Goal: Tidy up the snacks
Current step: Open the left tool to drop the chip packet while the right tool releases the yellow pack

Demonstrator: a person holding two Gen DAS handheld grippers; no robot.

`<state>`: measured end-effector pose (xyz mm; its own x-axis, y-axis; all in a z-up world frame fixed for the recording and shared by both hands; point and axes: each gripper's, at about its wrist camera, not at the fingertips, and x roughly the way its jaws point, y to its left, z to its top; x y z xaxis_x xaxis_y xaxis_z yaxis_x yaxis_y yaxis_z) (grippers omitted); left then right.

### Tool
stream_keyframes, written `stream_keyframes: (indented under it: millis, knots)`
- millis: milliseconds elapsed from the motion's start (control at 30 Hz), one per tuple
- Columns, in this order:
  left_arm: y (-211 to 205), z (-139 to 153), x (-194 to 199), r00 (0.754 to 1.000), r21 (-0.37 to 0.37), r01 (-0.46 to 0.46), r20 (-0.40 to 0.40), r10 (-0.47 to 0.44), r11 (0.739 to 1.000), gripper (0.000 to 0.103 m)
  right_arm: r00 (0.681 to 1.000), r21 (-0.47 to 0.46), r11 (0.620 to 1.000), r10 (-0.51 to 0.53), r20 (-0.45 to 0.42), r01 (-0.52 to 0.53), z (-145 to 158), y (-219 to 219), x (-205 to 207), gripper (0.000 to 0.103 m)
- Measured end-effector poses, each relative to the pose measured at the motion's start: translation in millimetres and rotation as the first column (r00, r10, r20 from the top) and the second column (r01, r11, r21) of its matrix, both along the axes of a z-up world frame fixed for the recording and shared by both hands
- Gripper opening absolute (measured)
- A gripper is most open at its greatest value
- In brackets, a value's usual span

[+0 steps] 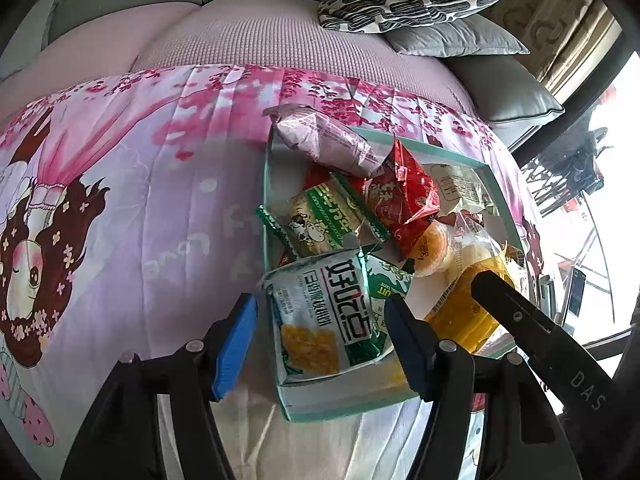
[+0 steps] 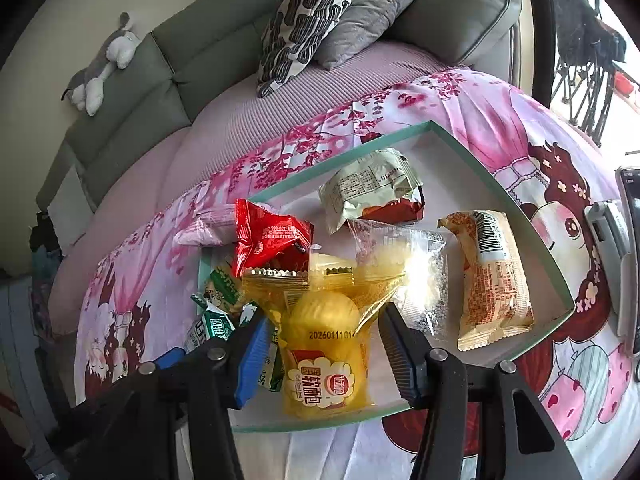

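A shallow white cardboard tray with a matt teal rim (image 2: 496, 184) sits on a smooth printed pink cloth bedspread (image 1: 132, 208), beside a ribbed mauve fabric cover (image 1: 256, 40). Glossy plastic-film wrappers fill it: a crinkled red foil-look snack packet (image 2: 272, 240), a clear yellow-tinted bread bag (image 2: 324, 344), a white-and-green cracker packet with a shiny face (image 1: 324, 320) and a matt pale paper-like pastry wrapper (image 2: 372, 184). The gripper fingers are matt black plastic with blue rubbery ridged pads (image 1: 236, 340) and small bright metal pins (image 2: 438, 355).
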<state>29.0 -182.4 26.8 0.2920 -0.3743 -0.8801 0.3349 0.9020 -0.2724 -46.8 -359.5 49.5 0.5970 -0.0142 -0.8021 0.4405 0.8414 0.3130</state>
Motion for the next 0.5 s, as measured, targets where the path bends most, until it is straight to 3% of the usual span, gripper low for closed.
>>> stream_keyframes:
  millis: [267, 367, 400, 500]
  knots:
    - [10.0, 11.6, 1.1, 0.999, -0.004, -0.038, 0.018, 0.038, 0.999, 0.069, 1.000, -0.007, 1.000, 0.007, 0.007, -0.007, 2.6, 1.8, 0.1, 0.065]
    - [18.1, 16.2, 2.6, 0.996, 0.024, -0.081, 0.038, 0.080, 0.996, 0.069, 1.000, -0.011, 1.000, 0.019, 0.013, -0.019, 3.0, 3.9, 1.0, 0.076]
    - [20.6, 18.2, 3.2, 0.995, 0.033, -0.093, 0.050, 0.092, 0.995, 0.071, 1.000, -0.012, 1.000, 0.026, 0.013, -0.026, 2.9, 4.5, 1.1, 0.077]
    - [28.6, 23.1, 5.3, 0.987, 0.064, -0.136, 0.091, 0.130, 0.989, 0.089, 0.999, -0.015, 0.999, 0.041, 0.015, -0.041, 2.2, 7.4, 2.4, 0.081]
